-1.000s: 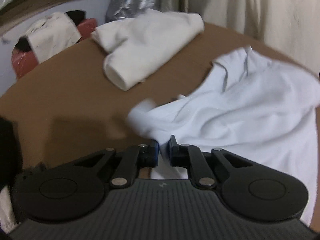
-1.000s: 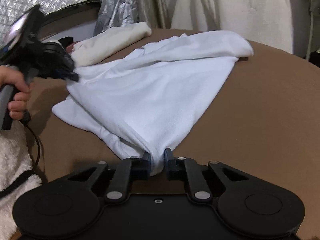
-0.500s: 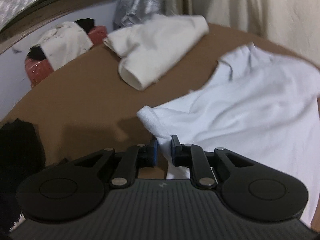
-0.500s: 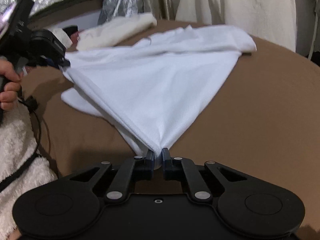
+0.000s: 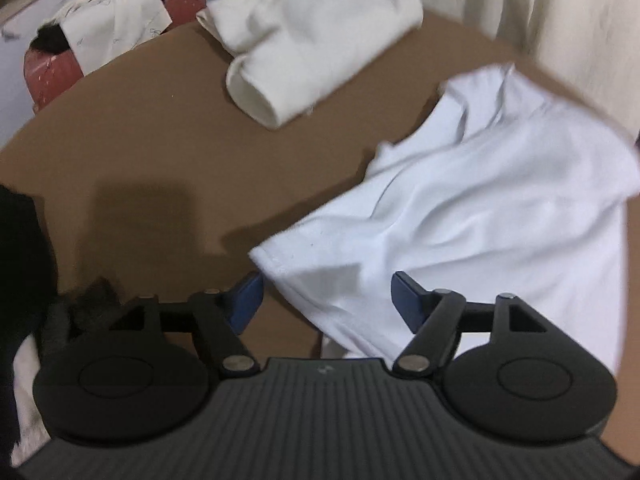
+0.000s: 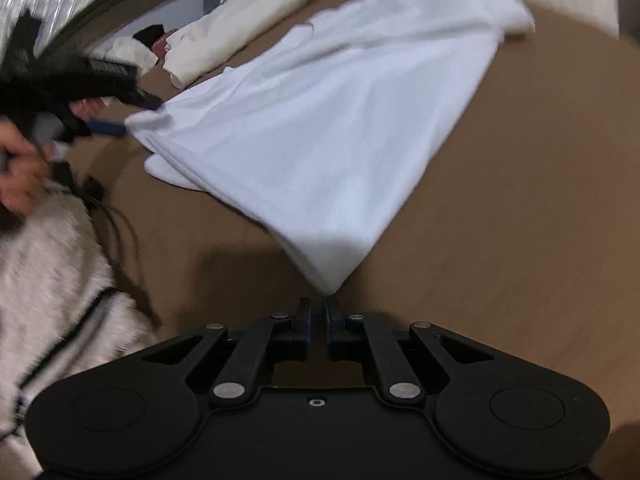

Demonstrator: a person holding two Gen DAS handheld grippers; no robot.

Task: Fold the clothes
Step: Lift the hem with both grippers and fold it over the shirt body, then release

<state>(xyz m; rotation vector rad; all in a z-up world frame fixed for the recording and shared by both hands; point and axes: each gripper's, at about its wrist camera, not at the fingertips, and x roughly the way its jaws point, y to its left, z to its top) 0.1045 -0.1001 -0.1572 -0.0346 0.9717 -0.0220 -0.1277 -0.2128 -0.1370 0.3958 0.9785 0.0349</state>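
Observation:
A white garment (image 5: 480, 208) lies spread on the brown table (image 5: 140, 140). My left gripper (image 5: 326, 300) has its jaws opening wide. The garment's near corner hangs loose between the blue pads (image 5: 248, 300), and neither pad presses it. In the right wrist view the same garment (image 6: 340, 128) runs down to a point at my right gripper (image 6: 318, 312), which is shut on that tip. My left gripper (image 6: 140, 116) shows there at the garment's left corner, held by a hand (image 6: 20, 176).
A folded cream garment (image 5: 312, 40) lies at the table's far side. Beyond the edge a red bin (image 5: 52, 72) holds more clothes. Black fabric (image 5: 20, 260) sits at the left. Pale curtains hang behind. A fluffy white sleeve (image 6: 52, 272) is near the front left.
The left jaws have gone from shut on the garment's corner to wide apart, and the corner now lies loose between them. The right gripper keeps its hold on the other corner.

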